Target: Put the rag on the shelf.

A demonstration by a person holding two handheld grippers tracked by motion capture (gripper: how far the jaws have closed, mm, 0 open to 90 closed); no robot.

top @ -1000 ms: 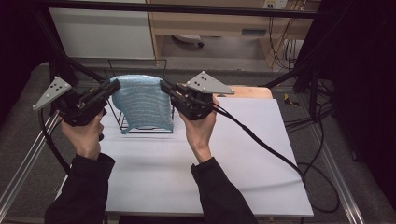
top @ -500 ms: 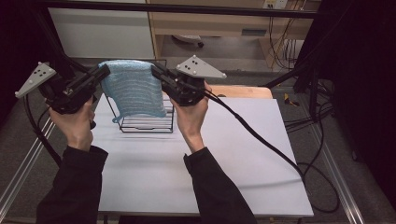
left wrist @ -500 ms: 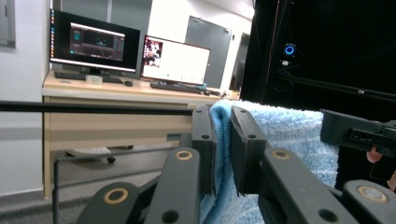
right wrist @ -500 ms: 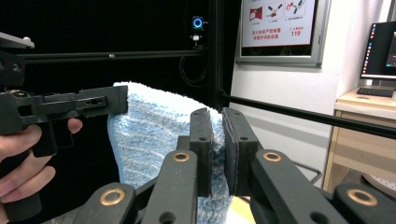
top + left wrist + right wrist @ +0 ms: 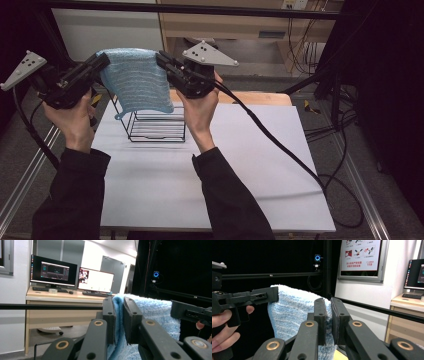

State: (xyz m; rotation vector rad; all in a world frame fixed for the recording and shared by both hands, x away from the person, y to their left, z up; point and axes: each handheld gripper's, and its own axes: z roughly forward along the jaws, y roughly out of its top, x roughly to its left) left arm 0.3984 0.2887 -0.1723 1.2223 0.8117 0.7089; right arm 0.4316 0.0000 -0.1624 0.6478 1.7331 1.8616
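- The left gripper (image 5: 102, 61) has its fingers (image 5: 109, 315) pressed together on one top corner of the light blue towel (image 5: 137, 82); in the left gripper view the terry cloth is squeezed in the narrow slit between the two pads.
- The right gripper (image 5: 162, 57) has its fingers (image 5: 320, 315) closed in the same way on the other top corner, and the towel hangs down below them.
- Because each corner is pinched apart from the other, the upper edge runs nearly straight from one pair of fingers to the other, so the cloth is spread flat like a small curtain instead of falling in a bunch.
- The towel is in the air, below and between the fingers, and its lower edge is near the top of the black wire rack (image 5: 155, 125), which stands on the white counter (image 5: 240, 170). I cannot tell if the edge touches the wire.
- I judge that the hands keep the towel high and wide so that it can pass clear of the rack's wires without catching on them.
- The person's hands (image 5: 75, 117) hold the grippers at nearly the same height, which keeps the top edge almost level.
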